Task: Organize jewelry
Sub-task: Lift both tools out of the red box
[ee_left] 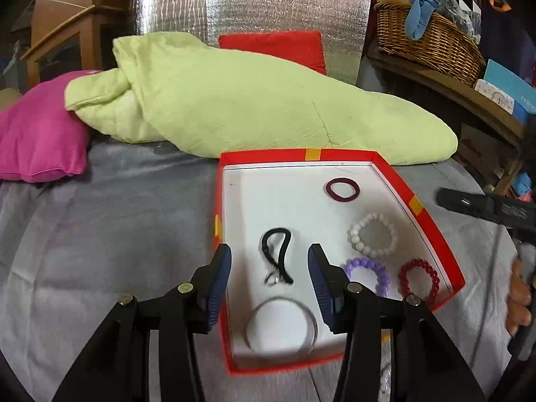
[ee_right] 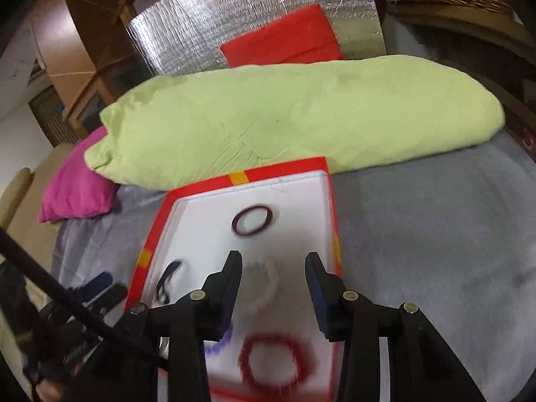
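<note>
Sitting on the grey bedspread (ee_left: 100,234) is a shallow red box lid (ee_left: 432,231) with a white floor, and all the jewelry is laid out inside it. At the far end lies a maroon hair tie (ee_left: 341,189). Along the right wall sit a white bead bracelet (ee_left: 373,234), a purple bead bracelet (ee_left: 372,273) and a dark red bead bracelet (ee_left: 418,279). Toward the left side lies a black cord with a small ring (ee_left: 276,258), and nearest the cameras a thin silver bangle (ee_left: 281,326). The left gripper (ee_left: 269,258) hovers over the lid's near left part, jaws wide and empty, the black cord between them. The right gripper (ee_right: 273,268) hangs over the lid's right side, jaws wide too, holding nothing, with the blurred white bracelet below. Behind the lid lies a pale green duvet (ee_left: 251,107), with a pink pillow (ee_left: 40,134) to its left.
</note>
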Tool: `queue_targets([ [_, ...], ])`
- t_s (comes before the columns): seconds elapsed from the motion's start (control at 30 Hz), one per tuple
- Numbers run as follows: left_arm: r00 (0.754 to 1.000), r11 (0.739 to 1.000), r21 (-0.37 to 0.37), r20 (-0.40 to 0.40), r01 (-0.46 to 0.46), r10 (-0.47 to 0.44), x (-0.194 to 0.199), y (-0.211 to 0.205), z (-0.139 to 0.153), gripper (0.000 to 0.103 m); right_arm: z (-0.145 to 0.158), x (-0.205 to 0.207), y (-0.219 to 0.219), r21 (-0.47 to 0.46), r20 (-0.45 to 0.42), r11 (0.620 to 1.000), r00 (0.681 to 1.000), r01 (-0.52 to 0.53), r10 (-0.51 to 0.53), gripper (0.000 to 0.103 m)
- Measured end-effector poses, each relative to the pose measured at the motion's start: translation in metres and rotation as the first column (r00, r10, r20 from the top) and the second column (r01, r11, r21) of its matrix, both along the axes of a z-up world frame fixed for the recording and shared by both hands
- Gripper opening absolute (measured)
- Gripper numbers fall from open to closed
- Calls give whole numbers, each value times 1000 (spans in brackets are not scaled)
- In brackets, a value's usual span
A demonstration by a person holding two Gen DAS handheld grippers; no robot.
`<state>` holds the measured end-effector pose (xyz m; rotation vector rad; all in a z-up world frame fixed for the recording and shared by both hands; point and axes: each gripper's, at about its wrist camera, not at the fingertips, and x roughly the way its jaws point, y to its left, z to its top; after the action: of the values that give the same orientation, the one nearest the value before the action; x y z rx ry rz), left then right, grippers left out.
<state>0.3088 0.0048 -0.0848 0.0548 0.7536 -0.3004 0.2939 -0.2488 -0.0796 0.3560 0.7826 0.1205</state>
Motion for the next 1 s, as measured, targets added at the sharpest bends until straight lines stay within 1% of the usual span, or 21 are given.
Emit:
queue_targets([
  [0.07, 1000, 1000, -6, -3, -15, 15, -14, 3, 2, 56, 4, -26, -5, 12, 18, 1000, 1000, -2, 2, 43],
  [0.13, 1000, 1000, -9, -6, -22, 22, -28, 4, 4, 57, 6, -47, -7, 18, 31, 1000, 1000, 0, -1, 42],
  [0.2, 1000, 1000, 8, -2, -19, 19, -40, 0, 5, 57, 5, -64, -6, 22, 31, 1000, 1000, -5, 4, 43],
  [0.37, 998, 997, 74, 65, -6, 1, -87, -9, 12, 59, -4, -106, 1, 19, 4, 999, 1000, -27, 27, 43],
  [0.47, 996, 995, 95, 84, -13, 5, -110, -9, 12, 60, -9, -126, 5, 7, -3, 999, 999, -42, 42, 43],
  [0.67, 995, 991, 132, 97, -15, 2, -132, -10, 9, 60, -22, -139, 5, 17, -51, 998, 997, -55, 55, 43],
  [1.0, 999, 987, 158, 53, -9, 0, -119, -15, -6, 60, -37, -126, 11, -7, -125, 997, 989, -75, 74, 43],
])
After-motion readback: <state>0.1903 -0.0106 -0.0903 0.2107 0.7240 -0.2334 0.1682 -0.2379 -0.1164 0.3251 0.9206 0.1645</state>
